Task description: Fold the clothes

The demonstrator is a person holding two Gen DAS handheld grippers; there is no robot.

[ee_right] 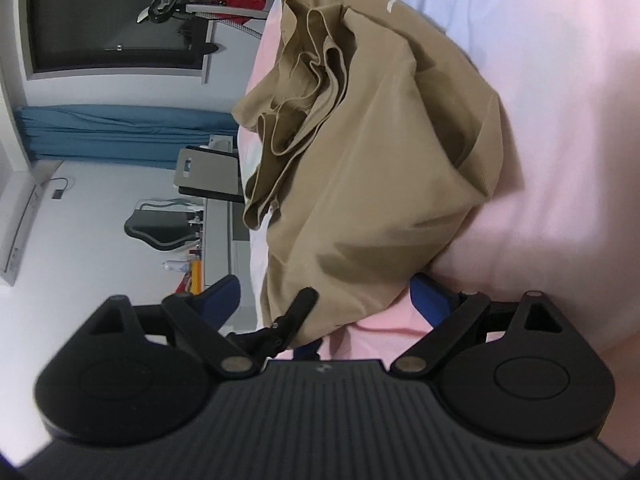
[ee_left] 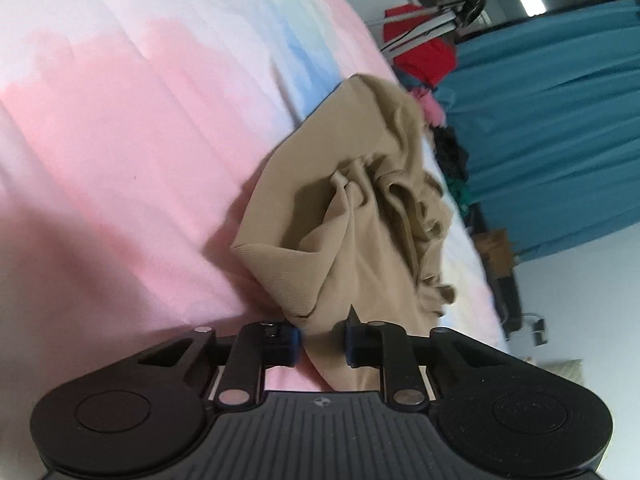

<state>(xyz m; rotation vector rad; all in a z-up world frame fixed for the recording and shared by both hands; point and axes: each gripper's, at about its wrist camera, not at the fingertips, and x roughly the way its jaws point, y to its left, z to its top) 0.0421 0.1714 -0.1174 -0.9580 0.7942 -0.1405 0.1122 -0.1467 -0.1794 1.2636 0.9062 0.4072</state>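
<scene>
The left tool [ee_left: 322, 340] has its two blue-padded jaws drawn in on a fold of the tan garment [ee_left: 360, 208], and the cloth fills the narrow gap between them, so it reads as clamped on the fabric's near edge. Pinching there gives the person a firm corner to lift or pull straight.

The right tool [ee_right: 324, 300] stands with its jaws spread wide. The garment's lower hem hangs into the space between them, but the blue pads sit clear of it on either side, so nothing is gripped yet. In its view a black linkage, seemingly part of the other tool, shows against the cloth just left of centre. The wide stance suits a tool lined up to take a second hold on the same edge, which folding would need.

The tan garment itself lies in a loose heap on the bed [ee_left: 120, 120], whose pink sheet fades to pale blue. Its upper part is bunched into ruffled folds near the bed's far edge, while the smoother body of the cloth runs down toward both tools. Judged from this, the folding has barely begun: the piece must first be spread flat.

Beyond the bed hang teal curtains [ee_left: 560, 120], with something red [ee_left: 424, 56] beside them.
</scene>
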